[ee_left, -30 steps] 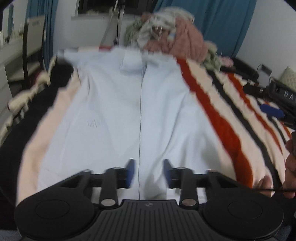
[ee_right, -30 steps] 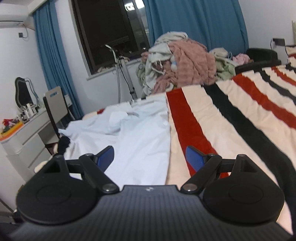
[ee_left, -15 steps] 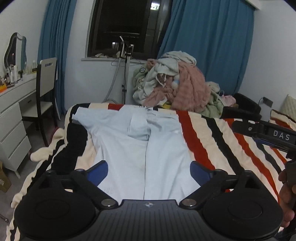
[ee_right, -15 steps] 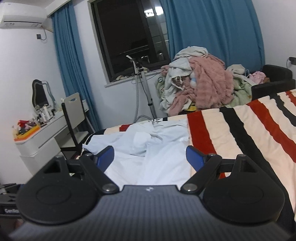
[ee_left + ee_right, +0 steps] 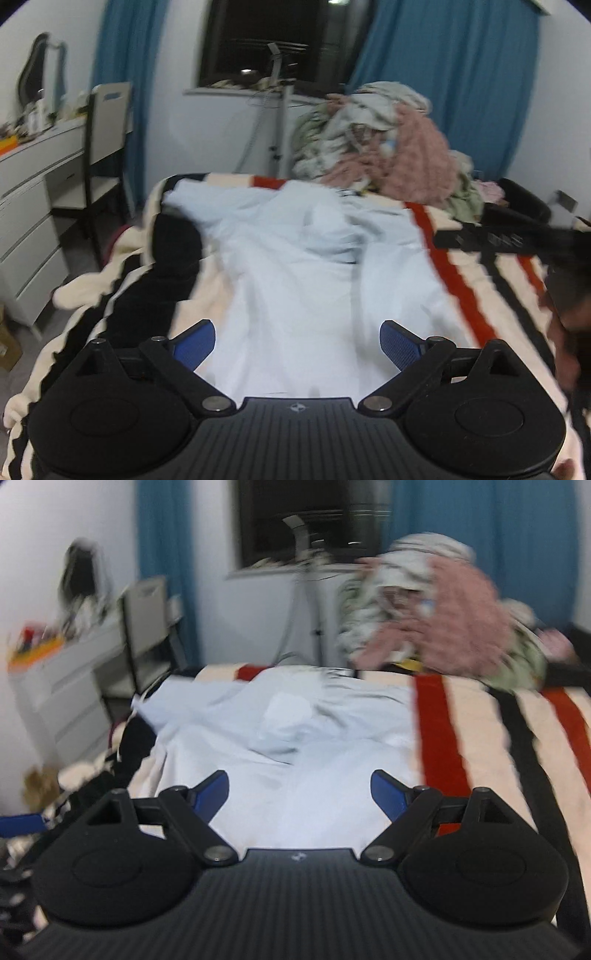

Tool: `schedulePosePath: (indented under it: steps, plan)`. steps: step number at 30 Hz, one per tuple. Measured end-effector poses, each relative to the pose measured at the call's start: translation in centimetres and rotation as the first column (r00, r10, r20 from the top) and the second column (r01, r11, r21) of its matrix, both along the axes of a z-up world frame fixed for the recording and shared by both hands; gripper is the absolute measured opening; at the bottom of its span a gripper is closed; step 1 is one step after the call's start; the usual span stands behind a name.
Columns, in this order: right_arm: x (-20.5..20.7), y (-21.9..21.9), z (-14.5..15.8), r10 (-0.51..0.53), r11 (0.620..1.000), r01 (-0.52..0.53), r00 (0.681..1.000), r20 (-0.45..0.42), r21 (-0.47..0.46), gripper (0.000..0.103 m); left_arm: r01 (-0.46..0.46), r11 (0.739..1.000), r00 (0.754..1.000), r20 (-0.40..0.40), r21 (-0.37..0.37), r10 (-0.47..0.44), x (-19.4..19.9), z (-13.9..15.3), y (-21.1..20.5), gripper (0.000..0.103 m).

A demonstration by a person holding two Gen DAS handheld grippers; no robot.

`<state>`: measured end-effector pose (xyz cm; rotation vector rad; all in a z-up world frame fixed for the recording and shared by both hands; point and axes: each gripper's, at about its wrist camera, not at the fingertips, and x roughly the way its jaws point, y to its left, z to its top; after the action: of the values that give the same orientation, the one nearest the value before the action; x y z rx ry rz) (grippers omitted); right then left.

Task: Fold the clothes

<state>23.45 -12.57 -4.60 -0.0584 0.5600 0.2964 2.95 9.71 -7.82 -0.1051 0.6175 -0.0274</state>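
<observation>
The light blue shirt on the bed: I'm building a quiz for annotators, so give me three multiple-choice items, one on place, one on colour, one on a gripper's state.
1. Where does the light blue shirt lie?
A. Spread on the striped blanket
B. On the heap of clothes
C. Over the chair

2. What colour are the curtains?
A. Red
B. Blue
C. White

3. How is the left gripper?
A. Shut on the shirt
B. Shut on nothing
C. Open, holding nothing

Key:
1. A, the shirt lies across the blanket's stripes, in front of the heap.
2. B, blue drapes hang at both sides of the dark window.
3. C, its blue pads stand wide apart with no cloth pinched between them.
</observation>
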Motion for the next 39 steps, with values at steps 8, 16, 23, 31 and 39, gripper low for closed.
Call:
schedulePosePath:
  steps: [8,16,23,31,39]
  plan:
    - [12.1,13.5,-5.8,0.252,0.968,-0.252,0.967,-0.047,-0.002,0.07,-0.096,0.99,0.995,0.009,-0.104,0.097,3.8,-3.4,7.2,0.097]
    - [20.0,25.9,-9.6,0.459,0.888,-0.458,0.888,-0.009,0.045,0.07,-0.143,0.964,0.989,0.007,-0.223,0.148,6.7,-6.6,10.7,0.097]
    - [23.4,28.1,-10.9,0.383,0.915,-0.382,0.923,0.014,0.129,0.015,-0.203,0.961,0.979,-0.041,-0.19,0.199,8.1,-8.9,11.2,0.094]
    - [22.1,20.4,-4.5,0.207,0.952,-0.238,0.963,0.172,0.192,0.006,-0.132,0.976,0.99,0.022,-0.173,0.138,7.2,-8.3,9.0,0.095]
    - [19.4,5.0,-1.5,-0.257,0.938,0.17,0.927,0.274,0.303,0.006,-0.071,0.977,0.996,0.036,-0.199,0.08,5.3,-7.2,6.3,0.095]
